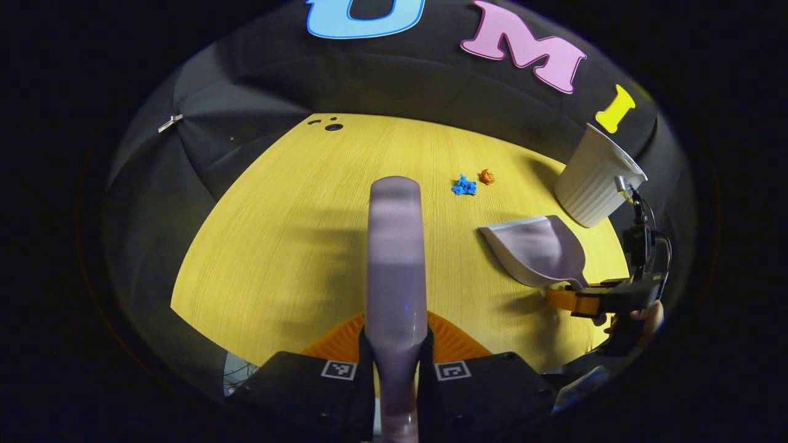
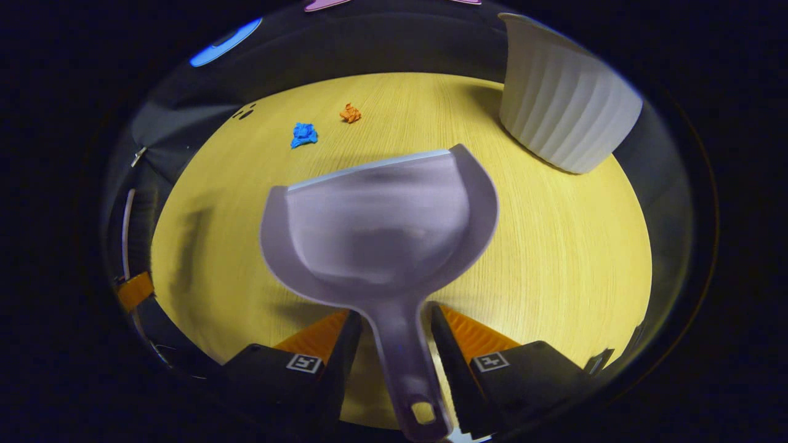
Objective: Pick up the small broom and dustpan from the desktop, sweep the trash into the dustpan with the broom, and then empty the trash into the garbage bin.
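Yellow desktop (image 2: pixel 554 246), dustpan (image 2: pixel 381 227) mouth facing trash (image 2: pixel 304 134), handle toward tongs (image 2: pixel 388 332)

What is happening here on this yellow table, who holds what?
A person works two handheld grippers. The left gripper is shut on the broom; the right gripper is shut on the handle of the dustpan, which is empty. A blue scrap and an orange scrap lie unswept on the table, near the white bin.

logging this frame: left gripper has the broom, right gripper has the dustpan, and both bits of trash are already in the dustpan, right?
Not quite: the dustpan is empty. The right gripper view shows the blue scrap and orange scrap lying on the table beyond it. The rest holds: left gripper on the broom, right gripper on the dustpan.
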`<move>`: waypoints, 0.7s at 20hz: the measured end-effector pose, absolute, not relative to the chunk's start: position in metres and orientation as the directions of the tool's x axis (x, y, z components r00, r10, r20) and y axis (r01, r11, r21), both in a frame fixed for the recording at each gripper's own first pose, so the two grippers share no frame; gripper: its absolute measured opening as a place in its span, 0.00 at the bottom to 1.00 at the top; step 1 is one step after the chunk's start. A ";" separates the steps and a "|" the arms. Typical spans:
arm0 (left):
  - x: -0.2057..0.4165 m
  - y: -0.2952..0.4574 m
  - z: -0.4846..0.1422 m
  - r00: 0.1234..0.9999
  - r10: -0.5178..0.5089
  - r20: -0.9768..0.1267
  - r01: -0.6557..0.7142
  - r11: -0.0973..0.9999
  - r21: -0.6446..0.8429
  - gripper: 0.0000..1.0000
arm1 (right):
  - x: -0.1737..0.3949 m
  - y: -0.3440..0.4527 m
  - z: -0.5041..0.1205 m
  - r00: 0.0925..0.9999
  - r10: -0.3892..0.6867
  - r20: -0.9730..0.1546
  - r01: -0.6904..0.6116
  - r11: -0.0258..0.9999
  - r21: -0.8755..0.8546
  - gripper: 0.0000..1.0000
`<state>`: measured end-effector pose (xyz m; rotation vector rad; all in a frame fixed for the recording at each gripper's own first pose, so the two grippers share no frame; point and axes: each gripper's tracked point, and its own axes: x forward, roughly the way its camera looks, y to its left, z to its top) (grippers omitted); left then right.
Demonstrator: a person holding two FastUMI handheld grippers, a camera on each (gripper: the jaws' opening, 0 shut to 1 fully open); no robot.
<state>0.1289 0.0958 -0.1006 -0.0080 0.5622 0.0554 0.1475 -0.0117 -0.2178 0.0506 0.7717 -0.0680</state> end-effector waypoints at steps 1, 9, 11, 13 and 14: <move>0.134 0.094 -0.100 0.844 0.049 -0.534 -0.053 0.999 0.007 0.31 | 0.151 -0.014 -0.220 0.717 -0.060 -0.695 0.080 0.997 -0.004 0.63; 0.183 0.083 -0.094 0.834 0.036 -0.550 -0.008 0.999 0.052 0.31 | 0.155 -0.011 -0.219 0.696 -0.002 -0.718 -0.020 1.000 -0.023 0.38; 0.206 0.086 -0.089 0.826 0.026 -0.563 0.030 0.995 0.090 0.31 | 0.153 -0.018 -0.220 0.689 0.001 -0.725 -0.050 0.998 -0.046 0.37; 0.235 0.087 -0.082 0.815 0.020 -0.579 0.065 0.990 0.126 0.31 | 0.153 -0.023 -0.215 0.688 0.006 -0.725 -0.072 0.996 -0.060 0.34; 0.250 0.087 -0.079 0.812 0.018 -0.584 0.081 0.986 0.143 0.31 | 0.153 -0.027 -0.211 0.692 0.007 -0.722 -0.084 0.994 -0.070 0.37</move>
